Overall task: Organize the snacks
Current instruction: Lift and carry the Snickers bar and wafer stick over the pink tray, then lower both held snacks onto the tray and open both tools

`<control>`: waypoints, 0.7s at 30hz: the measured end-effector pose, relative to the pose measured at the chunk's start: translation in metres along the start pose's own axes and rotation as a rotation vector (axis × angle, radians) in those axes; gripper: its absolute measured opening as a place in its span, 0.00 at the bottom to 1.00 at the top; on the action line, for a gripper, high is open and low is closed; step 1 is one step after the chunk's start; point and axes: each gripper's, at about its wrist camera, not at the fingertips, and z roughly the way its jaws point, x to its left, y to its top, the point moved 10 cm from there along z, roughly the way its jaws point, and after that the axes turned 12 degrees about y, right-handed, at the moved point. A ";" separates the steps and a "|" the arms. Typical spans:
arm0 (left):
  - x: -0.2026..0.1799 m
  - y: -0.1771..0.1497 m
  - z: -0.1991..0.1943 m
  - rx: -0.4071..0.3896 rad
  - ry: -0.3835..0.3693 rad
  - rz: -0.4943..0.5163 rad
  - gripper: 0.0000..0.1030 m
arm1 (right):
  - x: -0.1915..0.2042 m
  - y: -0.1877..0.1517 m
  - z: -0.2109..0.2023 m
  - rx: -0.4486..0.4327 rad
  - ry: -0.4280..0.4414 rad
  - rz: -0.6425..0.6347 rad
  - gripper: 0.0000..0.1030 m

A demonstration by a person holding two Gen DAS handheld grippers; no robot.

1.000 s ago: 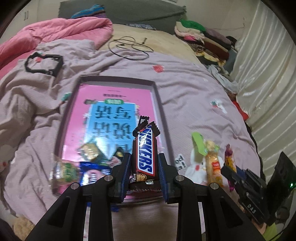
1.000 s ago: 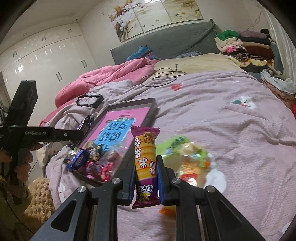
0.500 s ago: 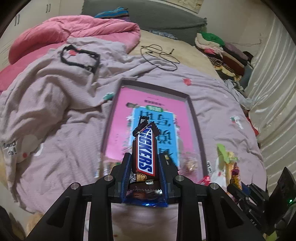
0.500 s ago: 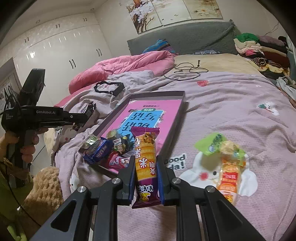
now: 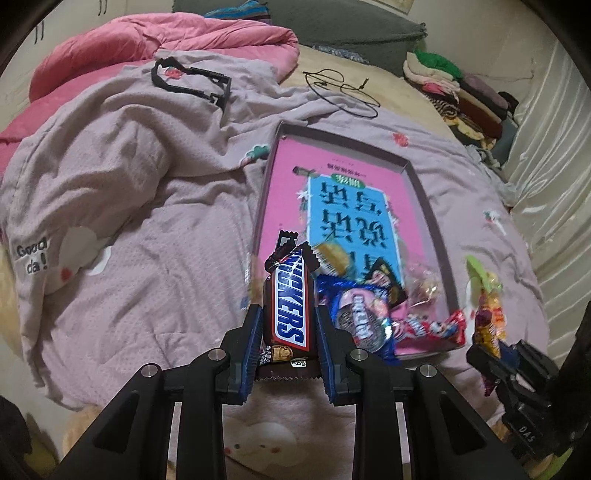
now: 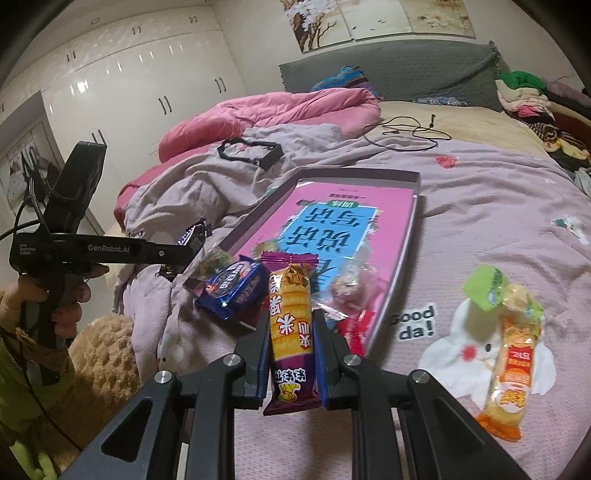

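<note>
Bedroom interior. A bed (image 6: pixel 480 221) under a mauve printed cover (image 5: pixel 147 221) fills the centre. At 11 o'clock, a pink quilt (image 6: pixel 266 114); at 12 o'clock, a grey padded headboard (image 6: pixel 406 70) beneath a floral wall painting (image 6: pixel 369 18). At 10 o'clock, glossy white wardrobe doors (image 6: pixel 147 81). At 2 o'clock, folded clothes (image 6: pixel 532 96). At 3 o'clock, pale drapery, possibly a curtain (image 5: pixel 550 166).
</note>
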 end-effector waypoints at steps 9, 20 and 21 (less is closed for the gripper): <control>-0.017 -0.014 0.009 0.015 -0.015 0.045 0.28 | 0.009 0.004 0.011 0.009 0.000 -0.009 0.20; -0.040 -0.015 0.012 -0.022 0.000 0.113 0.28 | 0.005 0.008 0.022 0.018 -0.015 0.011 0.20; -0.041 -0.015 0.013 -0.023 0.001 0.115 0.28 | 0.005 0.008 0.023 0.018 -0.016 0.013 0.20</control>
